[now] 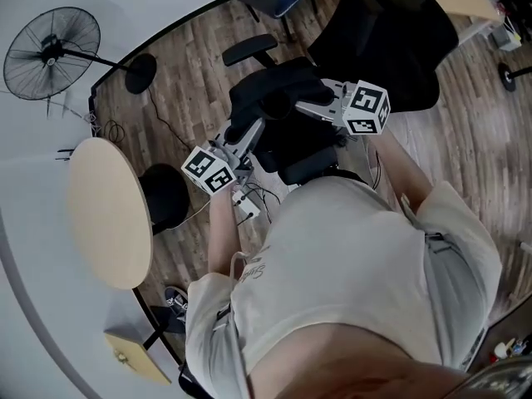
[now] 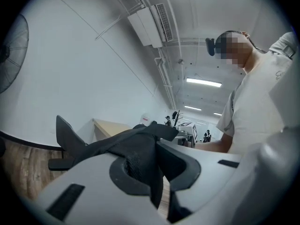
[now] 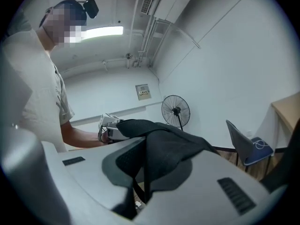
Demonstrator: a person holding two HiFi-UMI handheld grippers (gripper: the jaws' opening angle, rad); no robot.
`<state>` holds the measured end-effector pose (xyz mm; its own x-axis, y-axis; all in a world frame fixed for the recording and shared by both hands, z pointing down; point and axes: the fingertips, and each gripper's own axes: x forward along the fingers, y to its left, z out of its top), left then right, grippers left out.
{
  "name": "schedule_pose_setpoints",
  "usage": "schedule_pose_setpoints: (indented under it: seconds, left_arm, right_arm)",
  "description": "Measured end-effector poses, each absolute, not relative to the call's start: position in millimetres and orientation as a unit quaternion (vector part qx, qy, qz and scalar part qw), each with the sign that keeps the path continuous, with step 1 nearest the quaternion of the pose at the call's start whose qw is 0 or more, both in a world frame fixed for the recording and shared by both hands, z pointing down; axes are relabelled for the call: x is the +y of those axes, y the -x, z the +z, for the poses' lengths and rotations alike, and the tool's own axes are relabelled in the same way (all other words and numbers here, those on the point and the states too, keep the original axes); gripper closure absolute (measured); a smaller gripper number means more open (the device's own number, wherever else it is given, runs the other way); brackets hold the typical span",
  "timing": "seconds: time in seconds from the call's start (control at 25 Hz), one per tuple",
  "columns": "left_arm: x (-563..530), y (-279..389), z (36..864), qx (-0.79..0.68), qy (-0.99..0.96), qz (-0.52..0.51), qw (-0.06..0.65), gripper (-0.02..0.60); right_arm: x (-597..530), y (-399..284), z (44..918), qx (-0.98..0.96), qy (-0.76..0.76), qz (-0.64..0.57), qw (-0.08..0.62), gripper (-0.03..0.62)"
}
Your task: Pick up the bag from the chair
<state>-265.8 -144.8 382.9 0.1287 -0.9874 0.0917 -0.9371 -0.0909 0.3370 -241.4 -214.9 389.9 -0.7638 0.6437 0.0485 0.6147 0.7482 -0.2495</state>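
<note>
Over the chair [image 1: 391,32], slung between both grippers: bag [image 1: 278,98], black soft fabric, limp, creased, with a woven texture up close. Head view doesn't show whether its underside is off the seat. The long axis runs roughly gripper to gripper, lower-left to upper-right in head view, top edge pulled up and the body sagging under it. Left gripper [image 1: 249,130]: fingers [image 2: 89,172] nearly closed, clamped on a fold of bag fabric that fills the gap. Right gripper [image 1: 293,105]: same, a narrow gap with the pads pinching a bag fold that drapes over the jaw. Both grippers point about level, toward each other.
</note>
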Motion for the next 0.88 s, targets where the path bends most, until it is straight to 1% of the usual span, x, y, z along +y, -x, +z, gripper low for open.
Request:
schedule_pose_setpoints:
  seconds: [0.16,0.52,0.88]
  left_arm:
    - [-151.2,276.9,357.4,-0.669,-0.728,-0.072,0.131,0.534]
    - [-148.3,284.6,303.1,-0.681,-0.725,-0.068,0.077,0.534]
    - [-147.1,291.1,285.4,-0.684,-0.727,-0.039,0.045,0.534]
  right_arm:
    - [-222.3,257.2,365.2,-0.940,0.326,0.087,0.056,0.568]
    - [-219.8,268.2,313.5,-0.947,0.319,0.032,0.031,0.569]
    - [-218.2,273.4,298.4,-0.946,0.323,0.029,0.011,0.571]
